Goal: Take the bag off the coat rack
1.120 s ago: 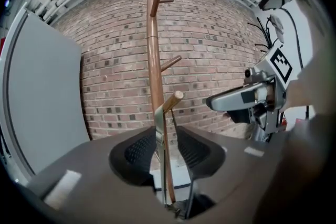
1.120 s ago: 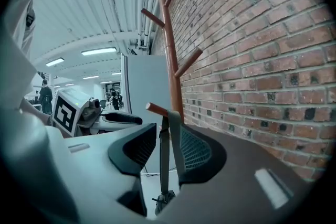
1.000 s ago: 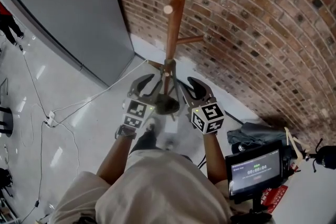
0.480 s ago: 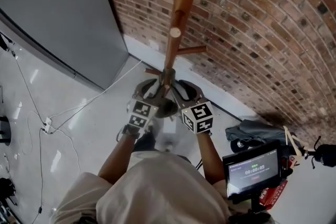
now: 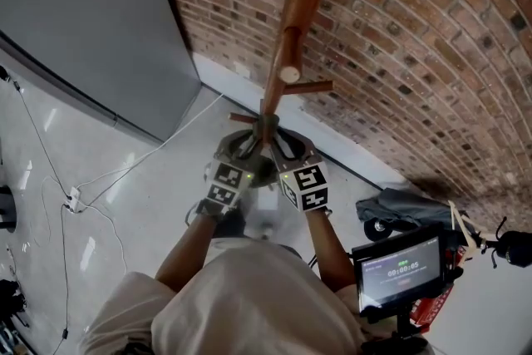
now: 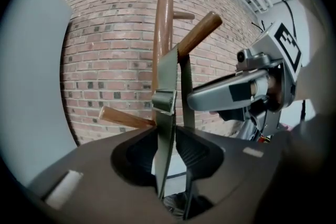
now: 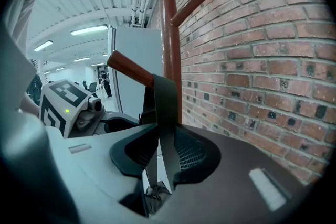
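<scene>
Left hand-held gripper (image 6: 170, 140) and right hand-held gripper (image 7: 157, 150): jaws wide but closing, bag strap (image 6: 167, 107) between each pair, pads not clamped. Bag (image 5: 259, 171) hangs just below. Strap runs vertically up to a peg (image 6: 198, 34) on the coat rack (image 6: 163, 23). Open floor (image 5: 125, 187) left, brick wall (image 7: 273, 60) close behind.

Dark bag (image 7: 155, 191) hanging low beside upright wooden coat rack (image 5: 293, 29), grey strap (image 6: 167, 86) looped over a peg (image 6: 199, 34).
</scene>
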Motion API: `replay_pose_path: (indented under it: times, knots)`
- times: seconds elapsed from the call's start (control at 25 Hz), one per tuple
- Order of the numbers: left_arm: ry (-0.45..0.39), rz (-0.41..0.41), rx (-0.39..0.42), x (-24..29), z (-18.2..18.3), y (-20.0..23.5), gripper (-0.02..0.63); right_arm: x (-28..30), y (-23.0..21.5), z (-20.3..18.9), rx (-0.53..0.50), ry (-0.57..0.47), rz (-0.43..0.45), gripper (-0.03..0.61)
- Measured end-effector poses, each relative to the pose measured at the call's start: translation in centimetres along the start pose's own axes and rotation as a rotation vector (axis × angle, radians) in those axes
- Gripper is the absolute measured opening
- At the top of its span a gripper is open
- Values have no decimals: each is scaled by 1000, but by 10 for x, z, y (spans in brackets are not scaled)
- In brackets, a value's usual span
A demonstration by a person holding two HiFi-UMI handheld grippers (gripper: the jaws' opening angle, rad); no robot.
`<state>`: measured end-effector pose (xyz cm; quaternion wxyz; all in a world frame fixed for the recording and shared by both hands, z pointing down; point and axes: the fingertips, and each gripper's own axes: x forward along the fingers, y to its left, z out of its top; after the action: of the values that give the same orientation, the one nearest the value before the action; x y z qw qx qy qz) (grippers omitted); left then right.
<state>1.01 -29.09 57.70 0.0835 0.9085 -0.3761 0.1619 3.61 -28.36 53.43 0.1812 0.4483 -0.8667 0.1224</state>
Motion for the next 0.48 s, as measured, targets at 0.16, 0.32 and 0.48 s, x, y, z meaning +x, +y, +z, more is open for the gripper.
replay_pose_path:
  times: [0.16,0.32,0.48]
  knots:
    - [6,0,3,1,0,1,81,1,0,0,0,-1,-1,89]
    - [8,-5,-4,0,0,0,52,1,4,1,-27,14,-3,39]
    - [13,-20,-1,-2,-1,-3,26,-2,5,-1,-22,18,-22,2]
